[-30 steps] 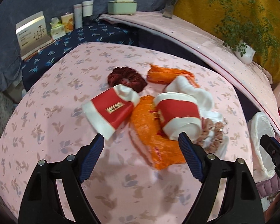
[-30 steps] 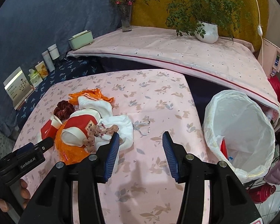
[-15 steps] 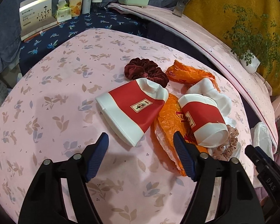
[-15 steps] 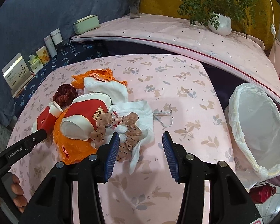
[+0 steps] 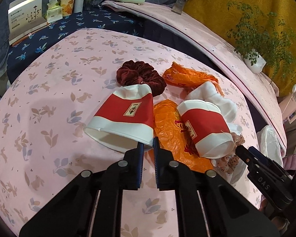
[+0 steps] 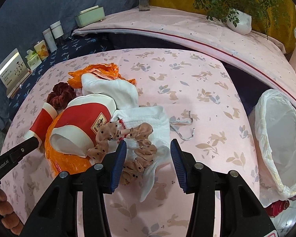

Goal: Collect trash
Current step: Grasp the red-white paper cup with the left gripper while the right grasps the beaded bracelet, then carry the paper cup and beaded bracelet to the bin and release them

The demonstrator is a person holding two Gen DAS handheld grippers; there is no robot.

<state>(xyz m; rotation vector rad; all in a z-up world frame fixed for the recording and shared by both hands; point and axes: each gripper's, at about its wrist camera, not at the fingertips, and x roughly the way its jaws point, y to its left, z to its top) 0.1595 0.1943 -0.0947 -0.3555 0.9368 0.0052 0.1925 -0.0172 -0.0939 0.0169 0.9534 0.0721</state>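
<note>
Two crushed red-and-white paper cups lie on the pink table. My left gripper (image 5: 147, 144) is shut on the rim of the left cup (image 5: 126, 112). The second cup (image 5: 204, 127) lies to its right on an orange plastic bag (image 5: 169, 126). My right gripper (image 6: 148, 148) is open over a tan dotted scrunchie (image 6: 142, 148) and a white cloth (image 6: 148, 118). The second cup (image 6: 82, 122) shows left of it. A white-lined trash bin (image 6: 280, 138) stands off the table's right edge.
A dark red scrunchie (image 5: 140, 75), another orange wrapper (image 5: 187, 75) and a white sock (image 5: 211, 94) lie behind the cups. A silver string (image 6: 183, 126) lies on the table. Boxes and jars (image 5: 49, 9) and a potted plant (image 6: 238, 19) stand on the far shelves.
My left gripper moved forward and closed on the left cup's rim. My right gripper moved closer to the tan scrunchie and stayed open.
</note>
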